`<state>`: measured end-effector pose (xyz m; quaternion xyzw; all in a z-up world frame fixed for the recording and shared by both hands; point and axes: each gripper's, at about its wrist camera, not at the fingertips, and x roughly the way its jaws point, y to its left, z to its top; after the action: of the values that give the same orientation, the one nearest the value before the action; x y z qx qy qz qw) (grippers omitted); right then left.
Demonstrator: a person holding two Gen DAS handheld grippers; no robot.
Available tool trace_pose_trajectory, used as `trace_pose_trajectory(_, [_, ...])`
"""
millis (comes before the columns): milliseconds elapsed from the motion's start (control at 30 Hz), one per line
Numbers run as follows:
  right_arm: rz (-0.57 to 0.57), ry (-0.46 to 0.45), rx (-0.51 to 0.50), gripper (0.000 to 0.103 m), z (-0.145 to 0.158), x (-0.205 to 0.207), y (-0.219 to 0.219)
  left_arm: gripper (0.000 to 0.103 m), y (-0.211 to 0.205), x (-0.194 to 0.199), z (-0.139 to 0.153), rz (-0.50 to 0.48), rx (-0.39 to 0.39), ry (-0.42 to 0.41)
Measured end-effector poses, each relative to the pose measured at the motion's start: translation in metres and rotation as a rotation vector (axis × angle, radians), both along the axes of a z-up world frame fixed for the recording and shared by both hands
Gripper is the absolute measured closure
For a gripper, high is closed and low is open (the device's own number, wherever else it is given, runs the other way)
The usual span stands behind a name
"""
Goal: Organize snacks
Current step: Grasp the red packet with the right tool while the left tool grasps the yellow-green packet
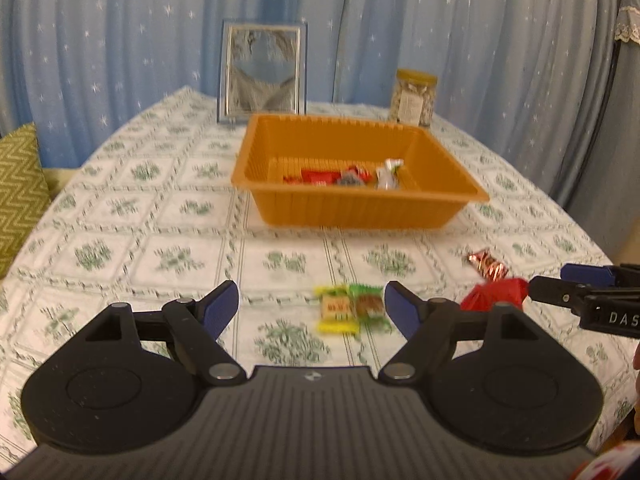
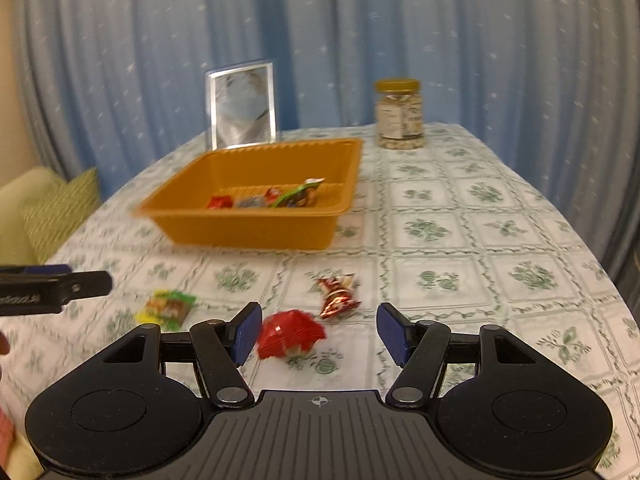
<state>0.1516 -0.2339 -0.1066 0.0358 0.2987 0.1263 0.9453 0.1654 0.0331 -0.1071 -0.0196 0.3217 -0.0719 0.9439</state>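
An orange basket (image 1: pixel 360 210) (image 2: pixel 248 234) stands mid-table with several wrapped snacks (image 1: pixel 344 176) (image 2: pixel 264 200) inside. On the cloth in front lie a yellow-and-green snack pair (image 1: pixel 348 309) (image 2: pixel 168 306), a red packet (image 1: pixel 494 298) (image 2: pixel 290 334) and a red-gold foil candy (image 1: pixel 488 264) (image 2: pixel 338 294). My left gripper (image 1: pixel 312 292) (image 2: pixel 90 274) is open just above the yellow-green pair, which sits by its right finger. My right gripper (image 2: pixel 320 312) (image 1: pixel 550 278) is open over the red packet, which lies near its left finger, untouched as far as I can see.
A framed picture (image 1: pixel 262 72) (image 2: pixel 242 108) and a yellow-lidded jar (image 1: pixel 414 98) (image 2: pixel 400 116) stand at the table's far side before a blue curtain. A green zigzag cushion (image 1: pixel 18 184) lies off the left edge. The floral cloth (image 2: pixel 480 240) stretches to the right.
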Motion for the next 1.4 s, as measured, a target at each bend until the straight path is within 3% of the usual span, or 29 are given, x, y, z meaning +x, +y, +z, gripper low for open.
trace_pose_trajectory(267, [0.056,0.048,-0.058,0.039,-0.022,0.019,0.019,0.025,-0.004,0.007,-0.011,-0.007,-0.015,0.031])
trace_pose_trajectory(633, [0.06,0.056,-0.033,0.041,-0.031,0.031,0.023,0.025,-0.007,0.013,-0.017,-0.012,-0.012,0.046])
trace_pose_trajectory(700, [0.059,0.068,-0.033,0.064,-0.031,0.032,0.024,0.025,-0.008,0.014,-0.018,-0.011,-0.009,0.05])
trace_pose_trajectory(800, [0.041,0.074,-0.017,0.072,-0.029,0.033,0.022,0.025,-0.007,0.014,-0.019,-0.012,-0.01,0.05])
trace_pose_trajectory(967, [0.021,0.065,-0.006,0.073,-0.024,0.031,0.02,0.027,-0.01,0.016,-0.021,-0.018,-0.003,0.05])
trace_pose_trajectory(1267, [0.023,0.058,0.015,0.073,-0.02,0.03,0.021,0.052,-0.009,0.029,-0.028,0.016,0.017,0.071])
trace_pose_trajectory(1400, [0.019,0.059,0.022,0.073,-0.02,0.032,0.022,0.054,-0.014,0.036,-0.033,0.003,0.044,0.077])
